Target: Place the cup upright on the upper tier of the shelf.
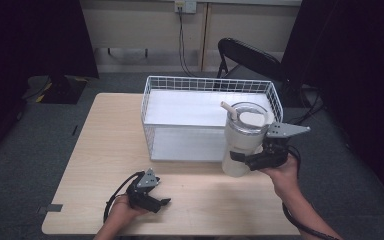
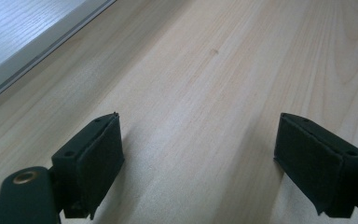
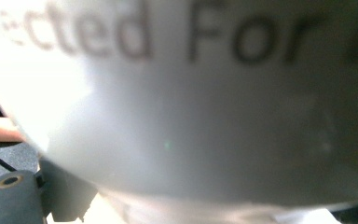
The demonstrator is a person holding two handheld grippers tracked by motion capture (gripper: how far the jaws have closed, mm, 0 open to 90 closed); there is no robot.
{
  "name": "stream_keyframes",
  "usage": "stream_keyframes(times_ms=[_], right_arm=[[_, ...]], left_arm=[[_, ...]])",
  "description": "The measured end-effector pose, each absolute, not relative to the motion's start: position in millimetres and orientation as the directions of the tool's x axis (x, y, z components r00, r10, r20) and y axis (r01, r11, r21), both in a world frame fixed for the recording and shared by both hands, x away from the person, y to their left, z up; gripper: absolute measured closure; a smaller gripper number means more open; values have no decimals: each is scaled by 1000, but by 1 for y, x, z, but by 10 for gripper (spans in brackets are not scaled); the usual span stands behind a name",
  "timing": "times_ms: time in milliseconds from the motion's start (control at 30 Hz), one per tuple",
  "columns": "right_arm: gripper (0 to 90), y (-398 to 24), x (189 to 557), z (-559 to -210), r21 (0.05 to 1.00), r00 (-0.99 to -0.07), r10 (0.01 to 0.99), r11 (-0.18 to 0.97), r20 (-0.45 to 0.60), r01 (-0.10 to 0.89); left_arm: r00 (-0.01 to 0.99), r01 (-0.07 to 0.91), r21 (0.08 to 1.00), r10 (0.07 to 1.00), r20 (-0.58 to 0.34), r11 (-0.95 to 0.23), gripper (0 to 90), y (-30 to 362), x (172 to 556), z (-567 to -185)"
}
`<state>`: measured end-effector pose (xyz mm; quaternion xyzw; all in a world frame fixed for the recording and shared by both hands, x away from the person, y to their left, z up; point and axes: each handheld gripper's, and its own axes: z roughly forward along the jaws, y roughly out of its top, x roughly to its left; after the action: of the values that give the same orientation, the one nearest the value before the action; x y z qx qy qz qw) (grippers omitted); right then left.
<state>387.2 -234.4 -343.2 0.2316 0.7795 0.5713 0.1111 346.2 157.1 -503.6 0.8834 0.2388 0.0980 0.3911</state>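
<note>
- High view: left gripper (image 1: 152, 200) idle on table (image 1: 105, 150), jaws apart; right gripper (image 1: 247, 159) clamps upright tumbler (image 1: 242, 137) at its side, just before wire basket (image 1: 207, 117), which lies beyond.
- Left gripper view: spread pads (image 2: 98, 163) over bare wood.
- Right gripper view: tumbler wall (image 3: 191, 116) pressed close.

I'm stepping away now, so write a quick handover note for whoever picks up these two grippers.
Right gripper: shut on the white tumbler, held upright at the front right corner of the wire basket; whether it rests on the table cannot be told.
Left gripper: open, holding nothing, low over the table near its front edge.
Done: tumbler gripped, its lid and straw on.
Left: the tumbler is still outside the basket; probably lift it over the rim and set it down inside.
</note>
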Motion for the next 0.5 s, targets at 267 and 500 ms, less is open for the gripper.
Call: stream_keyframes(times_ms=[267,500], right_arm=[[96,-229,393,-325,944,-872,481,238,87,226],[96,-226,399,-313,942,-870,485,246,86,230]], left_arm=[[866,347,739,500,-15,-578,147,157,346,-504],[866,346,739,500,-15,-578,147,157,346,-504]])
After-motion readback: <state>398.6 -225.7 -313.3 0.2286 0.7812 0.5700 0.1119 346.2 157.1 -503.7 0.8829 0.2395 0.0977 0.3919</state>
